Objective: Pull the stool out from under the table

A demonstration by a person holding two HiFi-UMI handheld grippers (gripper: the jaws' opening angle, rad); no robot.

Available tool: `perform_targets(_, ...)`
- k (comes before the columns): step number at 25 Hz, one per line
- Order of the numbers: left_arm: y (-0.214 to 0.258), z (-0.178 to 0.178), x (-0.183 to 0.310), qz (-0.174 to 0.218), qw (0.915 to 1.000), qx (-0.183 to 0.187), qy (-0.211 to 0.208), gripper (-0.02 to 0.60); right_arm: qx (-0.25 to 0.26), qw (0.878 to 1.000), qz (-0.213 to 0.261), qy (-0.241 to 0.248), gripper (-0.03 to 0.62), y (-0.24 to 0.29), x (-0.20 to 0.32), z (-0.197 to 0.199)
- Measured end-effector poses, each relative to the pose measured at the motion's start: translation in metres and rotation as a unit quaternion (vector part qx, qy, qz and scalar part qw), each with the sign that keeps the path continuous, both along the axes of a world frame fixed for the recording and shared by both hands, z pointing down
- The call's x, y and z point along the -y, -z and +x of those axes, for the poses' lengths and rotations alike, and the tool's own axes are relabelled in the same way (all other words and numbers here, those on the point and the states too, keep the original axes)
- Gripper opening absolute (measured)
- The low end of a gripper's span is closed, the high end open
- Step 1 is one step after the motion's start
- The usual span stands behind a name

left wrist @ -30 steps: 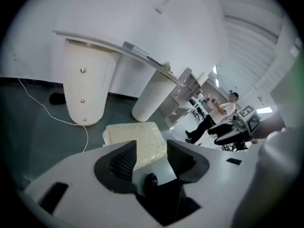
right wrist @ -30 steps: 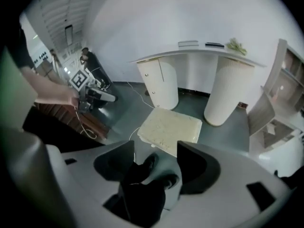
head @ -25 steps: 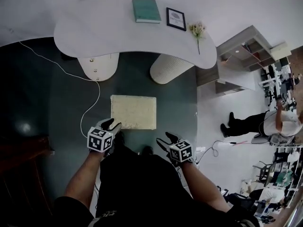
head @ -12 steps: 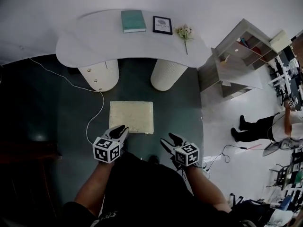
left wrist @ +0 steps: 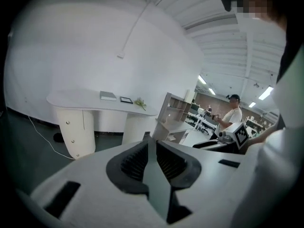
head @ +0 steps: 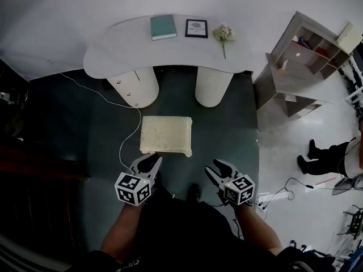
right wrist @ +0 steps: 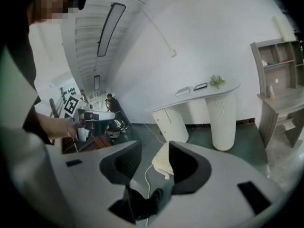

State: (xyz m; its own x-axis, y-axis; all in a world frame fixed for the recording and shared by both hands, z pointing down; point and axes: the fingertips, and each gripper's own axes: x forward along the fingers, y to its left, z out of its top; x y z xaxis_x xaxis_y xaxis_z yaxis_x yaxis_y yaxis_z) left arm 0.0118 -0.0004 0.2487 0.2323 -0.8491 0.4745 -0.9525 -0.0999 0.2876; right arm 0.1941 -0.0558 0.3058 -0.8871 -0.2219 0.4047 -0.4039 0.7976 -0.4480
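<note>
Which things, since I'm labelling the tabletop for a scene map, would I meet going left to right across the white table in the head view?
teal book → framed picture → flower sprig

Reads as an open-plan office or lab floor with a home-like corner staged in it. Has, at twelve o'clock against a plain white wall (head: 85,4), a curved white table (head: 142,44) dressed with a book (head: 163,26), a framed picture (head: 196,28) and a flower sprig (head: 223,34). Adds an open shelf unit (head: 306,55) at two o'clock. Opens past three o'clock onto rows of desks (left wrist: 202,121) under ceiling strip lights (left wrist: 268,91), with a standing person (left wrist: 231,115). Leaves a loose cable (head: 127,135) trailing across the dark floor (head: 227,129).
</note>
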Motion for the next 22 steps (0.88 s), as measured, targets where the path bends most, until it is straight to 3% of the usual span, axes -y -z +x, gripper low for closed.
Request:
perform_targets(5,0.029,-0.019,-0.013,0.016,0.9988,0.042,0.021,0.049,0.022,0.999,0.032,0.005,0.172,0.028,0.013,-0.013)
perform_targets(10,0.063,-0.057,-0.020,0.046,0.9949,0.072,0.053,0.034,0.042,0.996,0.075,0.008,0.162,0.073,0.021,-0.043)
perform_targets(13,0.088,-0.081,-0.020,0.065,0.9911,0.101,0.057,0.028,0.052,0.994,0.098,0.001,0.125,0.112,0.027,-0.064)
perform_targets(18,0.143,-0.126,0.001,0.089,0.9863,0.130,0.049,0.002,0.081,0.978,0.190,0.007,0.068,0.197,0.047,-0.108)
perform_targets(22,0.179,-0.151,0.013,0.108,0.9848,0.124,0.055,0.002,0.132,0.965,0.227,-0.021,0.018,0.260,0.058,-0.125)
